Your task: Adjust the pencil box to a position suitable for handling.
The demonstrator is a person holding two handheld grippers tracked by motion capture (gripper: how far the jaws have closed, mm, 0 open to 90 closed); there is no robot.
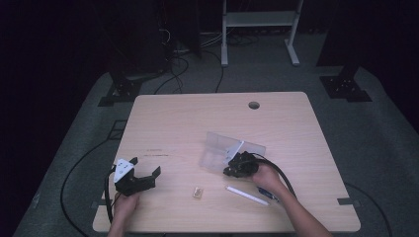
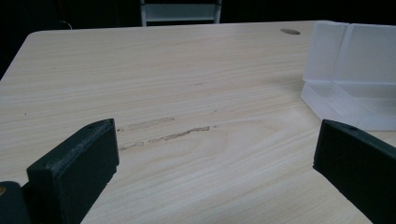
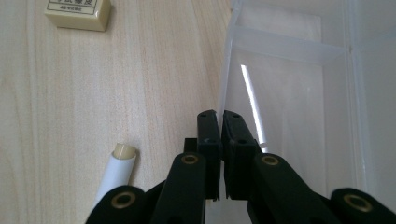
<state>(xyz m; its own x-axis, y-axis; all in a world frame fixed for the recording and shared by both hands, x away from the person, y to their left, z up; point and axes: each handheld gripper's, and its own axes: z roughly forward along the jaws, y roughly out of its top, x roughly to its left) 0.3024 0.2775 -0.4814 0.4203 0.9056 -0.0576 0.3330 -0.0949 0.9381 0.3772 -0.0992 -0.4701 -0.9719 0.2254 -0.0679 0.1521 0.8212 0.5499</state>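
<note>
Nearest me in the high view, my left gripper (image 1: 146,177) rests at 7 o'clock on the table (image 1: 296,123), jaws spread; my right gripper (image 1: 232,170) sits at 5 o'clock against the clear box (image 1: 217,148). An eraser (image 1: 198,192) and white pen (image 1: 247,195) lie between.

Left gripper view: released jaws frame bare wood, box (image 2: 355,74) at 2 o'clock.

Right gripper view: jaws clenched on the box wall (image 3: 226,88); eraser (image 3: 79,14) at 11 o'clock, pen (image 3: 116,170) at 8.

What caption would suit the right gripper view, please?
Right gripper shut beside a clear box, eraser and white pen nearby.
</note>
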